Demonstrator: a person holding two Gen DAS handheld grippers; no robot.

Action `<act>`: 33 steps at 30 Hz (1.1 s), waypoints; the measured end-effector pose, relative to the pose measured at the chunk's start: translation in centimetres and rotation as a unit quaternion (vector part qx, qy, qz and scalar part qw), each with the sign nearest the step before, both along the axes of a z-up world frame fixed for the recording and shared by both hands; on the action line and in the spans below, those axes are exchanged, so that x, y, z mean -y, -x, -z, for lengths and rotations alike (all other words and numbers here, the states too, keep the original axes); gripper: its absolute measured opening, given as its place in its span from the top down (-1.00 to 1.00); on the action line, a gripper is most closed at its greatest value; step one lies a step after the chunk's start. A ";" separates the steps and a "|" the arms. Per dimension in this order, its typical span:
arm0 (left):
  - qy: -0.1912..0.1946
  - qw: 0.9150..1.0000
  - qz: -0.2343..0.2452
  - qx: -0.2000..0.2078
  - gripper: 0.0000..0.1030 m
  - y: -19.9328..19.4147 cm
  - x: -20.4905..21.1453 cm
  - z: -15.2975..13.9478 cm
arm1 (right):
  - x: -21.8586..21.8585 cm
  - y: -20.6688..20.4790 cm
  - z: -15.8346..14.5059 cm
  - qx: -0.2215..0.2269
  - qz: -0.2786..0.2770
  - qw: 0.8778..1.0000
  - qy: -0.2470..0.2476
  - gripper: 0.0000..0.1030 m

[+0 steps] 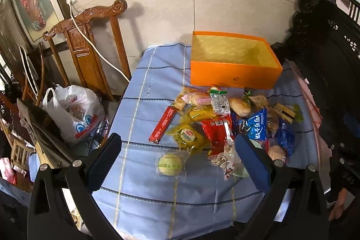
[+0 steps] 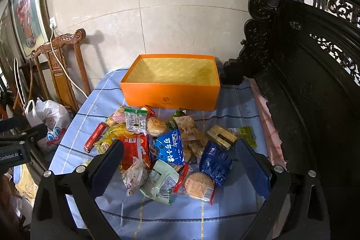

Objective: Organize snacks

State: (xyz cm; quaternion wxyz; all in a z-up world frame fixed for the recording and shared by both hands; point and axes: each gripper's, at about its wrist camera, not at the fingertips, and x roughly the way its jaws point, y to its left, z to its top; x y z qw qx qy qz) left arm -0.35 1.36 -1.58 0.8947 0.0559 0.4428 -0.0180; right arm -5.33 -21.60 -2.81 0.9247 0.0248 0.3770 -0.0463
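Left wrist view: my left claw (image 1: 177,158) hangs wide and empty over the round green pastry (image 1: 169,164); right claw (image 2: 180,161) just as wide above the snack pile (image 2: 171,147) on the worktop (image 2: 225,217). Orange box (image 2: 171,95) sits empty behind. I'd say we're at first pick: descend, pinch one packet.

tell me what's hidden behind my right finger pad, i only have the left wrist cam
Observer: A pale green packet lies there, at the near edge of the pile.
Operator: anything else by it
Observer: A round flat cake in clear wrap, a little to the packet's right.
Operator: is the right gripper holding anything
Observer: No. The right gripper is open above those packets, with nothing between its fingers.
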 end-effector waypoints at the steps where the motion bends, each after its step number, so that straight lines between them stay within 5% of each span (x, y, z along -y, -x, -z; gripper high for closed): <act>1: 0.000 1.000 0.000 0.000 -0.92 -0.1 0.0 -0.1 | 0.0 0.0 0.0 0.001 0.001 1.000 -0.001 -0.93; 33: 0.004 1.000 -0.001 -0.002 -0.92 -0.5 -0.1 -0.5 | 0.0 0.2 0.1 0.002 -0.007 1.000 -0.004 -0.93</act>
